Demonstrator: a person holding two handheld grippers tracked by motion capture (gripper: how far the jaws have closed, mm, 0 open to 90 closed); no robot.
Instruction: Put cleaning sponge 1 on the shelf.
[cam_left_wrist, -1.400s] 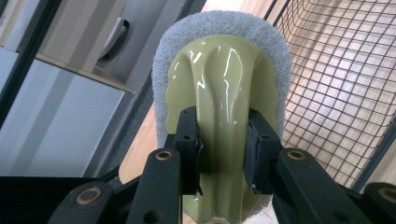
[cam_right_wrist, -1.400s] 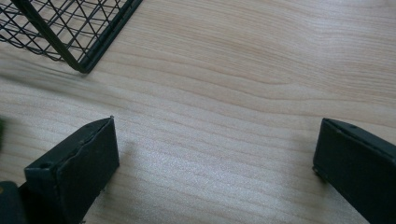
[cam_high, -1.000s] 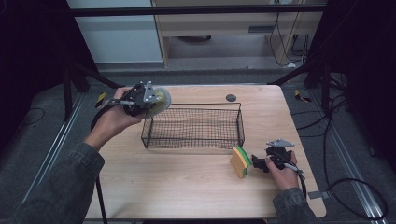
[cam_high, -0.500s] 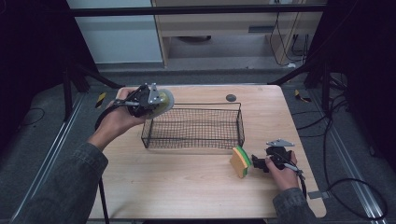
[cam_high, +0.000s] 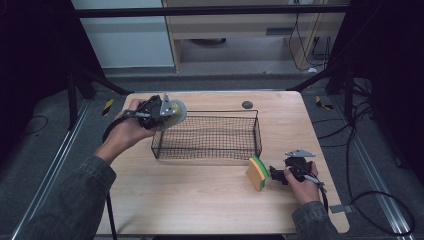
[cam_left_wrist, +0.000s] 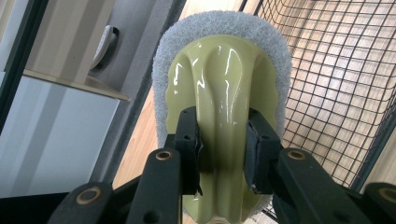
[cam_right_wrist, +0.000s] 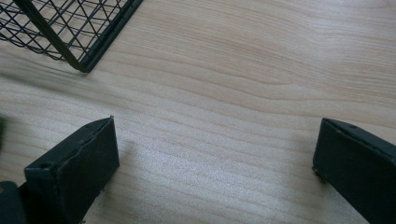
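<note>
The left gripper clamped a glossy pale-green scrubber edged with fuzzy white pad, at the wire basket's 9 o'clock corner. The right gripper rested wide apart on grainy wood; the layered sponge touched it.

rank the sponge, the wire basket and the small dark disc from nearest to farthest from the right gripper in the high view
From the right gripper:
1. sponge: just left of the jaws, on the table.
2. wire basket: mid-table, its near right corner up and left of the gripper.
3. small dark disc: beyond the basket, near the far edge.
</note>
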